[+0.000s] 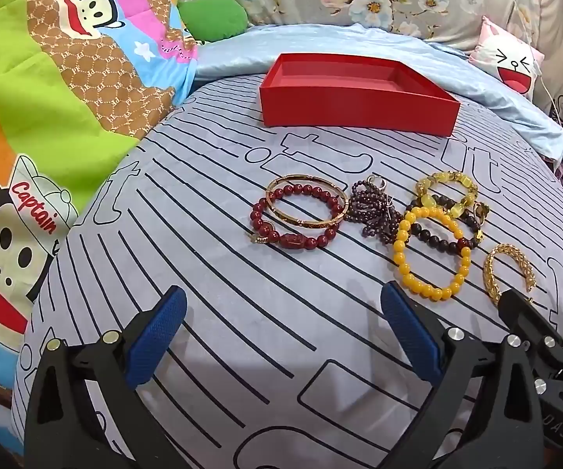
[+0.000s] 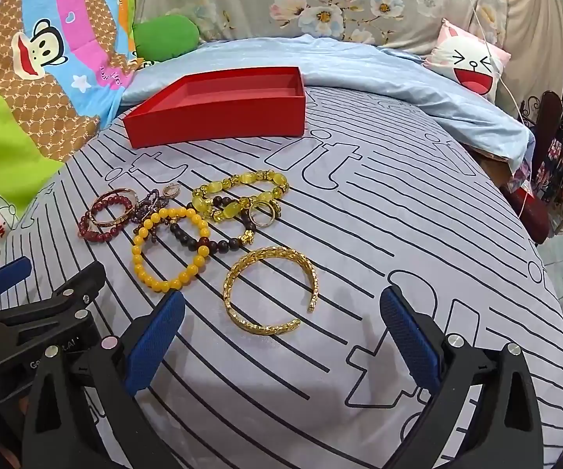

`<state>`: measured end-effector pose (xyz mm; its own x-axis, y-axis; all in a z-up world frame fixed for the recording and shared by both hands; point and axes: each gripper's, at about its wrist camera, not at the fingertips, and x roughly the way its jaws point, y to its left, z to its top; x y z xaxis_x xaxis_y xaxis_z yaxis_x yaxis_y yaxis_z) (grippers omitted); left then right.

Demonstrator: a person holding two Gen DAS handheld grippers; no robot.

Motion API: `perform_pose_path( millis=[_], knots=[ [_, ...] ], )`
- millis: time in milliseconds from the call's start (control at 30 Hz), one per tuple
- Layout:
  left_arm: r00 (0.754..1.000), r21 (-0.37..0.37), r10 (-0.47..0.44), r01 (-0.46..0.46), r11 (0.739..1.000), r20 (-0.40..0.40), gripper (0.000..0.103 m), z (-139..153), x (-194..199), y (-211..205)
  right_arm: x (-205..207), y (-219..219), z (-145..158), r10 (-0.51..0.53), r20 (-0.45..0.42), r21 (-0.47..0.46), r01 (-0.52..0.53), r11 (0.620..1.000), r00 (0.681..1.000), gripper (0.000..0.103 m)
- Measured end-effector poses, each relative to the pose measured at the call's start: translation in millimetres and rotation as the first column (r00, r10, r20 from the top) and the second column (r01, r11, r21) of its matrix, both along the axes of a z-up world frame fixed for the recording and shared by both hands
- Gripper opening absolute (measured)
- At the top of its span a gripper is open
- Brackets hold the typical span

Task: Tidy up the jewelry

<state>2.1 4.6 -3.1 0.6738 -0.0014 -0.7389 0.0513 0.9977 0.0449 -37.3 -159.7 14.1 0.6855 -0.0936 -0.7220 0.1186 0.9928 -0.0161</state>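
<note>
Both my tongs, left and right, stand wide and hold nothing. One red box sits upper left in the right view. Below it lie five bead bracelets, centre-left, two gold bangles and loose rings.

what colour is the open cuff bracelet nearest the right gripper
Gold; the open textured metal cuff bracelet shows best in the right wrist view.

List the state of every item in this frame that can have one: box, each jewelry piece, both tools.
Red box: open, looks empty.
Gold cuff: flat, apart from the rest.
Yellow bead bracelet: overlapping dark bead bracelet.
Red bead bracelet: gold bangle lying across it.
Purple strand: bunched up.
Left tool: open, holding nothing.
Right tool: open, holding nothing.
</note>
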Motion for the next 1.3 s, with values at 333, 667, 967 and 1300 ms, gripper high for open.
perform_pose_path(
  millis=[333, 667, 967, 1300],
  knots=[
    [1.000, -0.004, 0.002, -0.002, 1.000, 0.006, 0.095, 4.2, -4.4, -2.8, -0.8, -3.6, 3.2, 0.010, 0.002, 0.007, -0.010, 1.000, 1.000, 0.097],
    [1.000, -0.023, 0.012, -0.012, 1.000, -0.007, 0.095, 4.8, -3.7, 1.9, -4.7, 4.3, 2.6, 0.017, 0.018, -0.027, -0.016, 1.000, 1.000, 0.097],
    [1.000, -0.020, 0.013, -0.013, 1.000, 0.002, 0.095, 4.6, -4.4, 1.0, -5.5, 5.1, 3.2, 0.017, 0.026, -0.028, -0.016, 0.999, 1.000, 0.097],
    [1.000, -0.028, 0.007, -0.007, 1.000, 0.012, 0.095, 5.8, -5.9, 1.0, -6.7, 3.0, 6.1, 0.008, 0.034, -0.030, -0.007, 1.000, 0.999, 0.097]
  ],
)
